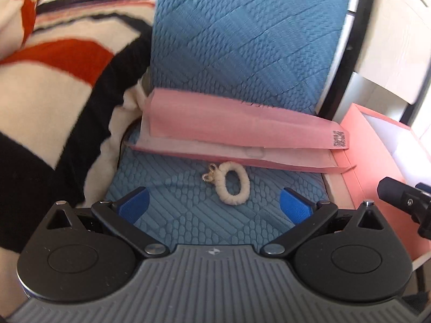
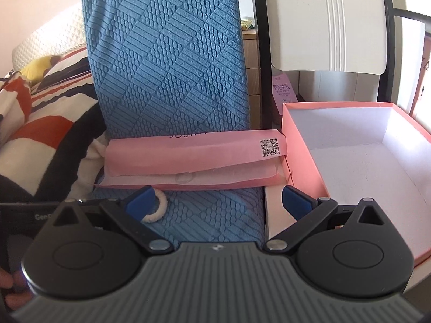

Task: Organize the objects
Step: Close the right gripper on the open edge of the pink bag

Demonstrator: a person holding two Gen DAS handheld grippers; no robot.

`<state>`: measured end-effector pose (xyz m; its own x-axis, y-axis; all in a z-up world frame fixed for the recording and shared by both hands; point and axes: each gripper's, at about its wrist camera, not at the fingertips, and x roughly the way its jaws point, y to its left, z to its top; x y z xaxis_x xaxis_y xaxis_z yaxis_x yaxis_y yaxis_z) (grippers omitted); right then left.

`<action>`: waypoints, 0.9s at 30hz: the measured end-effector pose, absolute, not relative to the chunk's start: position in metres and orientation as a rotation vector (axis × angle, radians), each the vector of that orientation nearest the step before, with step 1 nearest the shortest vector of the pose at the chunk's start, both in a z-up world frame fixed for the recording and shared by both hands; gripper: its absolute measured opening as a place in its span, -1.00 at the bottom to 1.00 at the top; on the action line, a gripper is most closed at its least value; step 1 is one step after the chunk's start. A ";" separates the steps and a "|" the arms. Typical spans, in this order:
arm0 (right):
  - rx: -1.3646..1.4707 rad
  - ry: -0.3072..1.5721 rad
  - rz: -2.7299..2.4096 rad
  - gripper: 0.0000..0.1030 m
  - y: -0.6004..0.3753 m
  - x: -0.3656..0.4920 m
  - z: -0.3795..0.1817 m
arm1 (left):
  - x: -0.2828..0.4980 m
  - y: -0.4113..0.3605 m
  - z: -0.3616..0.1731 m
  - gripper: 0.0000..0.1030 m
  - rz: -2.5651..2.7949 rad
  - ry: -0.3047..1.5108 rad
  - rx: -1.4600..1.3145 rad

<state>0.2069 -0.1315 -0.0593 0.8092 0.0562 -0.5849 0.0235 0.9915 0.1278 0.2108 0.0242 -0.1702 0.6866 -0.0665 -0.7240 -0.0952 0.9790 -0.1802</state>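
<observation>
A cream hair tie with a small gold charm lies on the blue textured chair seat, just in front of a folded pink paper bag. My left gripper is open, its blue pads on either side of the tie and slightly short of it. In the right wrist view the hair tie is partly hidden behind my left blue pad. My right gripper is open and empty, over the seat's right edge, with the pink bag ahead and an open pink box with a white inside to the right.
A striped red, black and cream blanket lies left of the chair. The blue chair back rises behind the bag. A white cabinet and a black frame stand behind the box. The pink box borders the seat's right side.
</observation>
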 end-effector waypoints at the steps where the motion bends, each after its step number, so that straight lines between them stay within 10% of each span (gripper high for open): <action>1: 0.137 0.643 0.013 0.99 -0.134 0.211 -0.063 | 0.214 0.028 -0.173 1.00 0.009 0.827 -0.242; 27: 0.310 0.755 0.061 0.88 -0.135 0.280 -0.106 | 0.292 0.034 -0.209 1.00 0.003 0.939 -0.347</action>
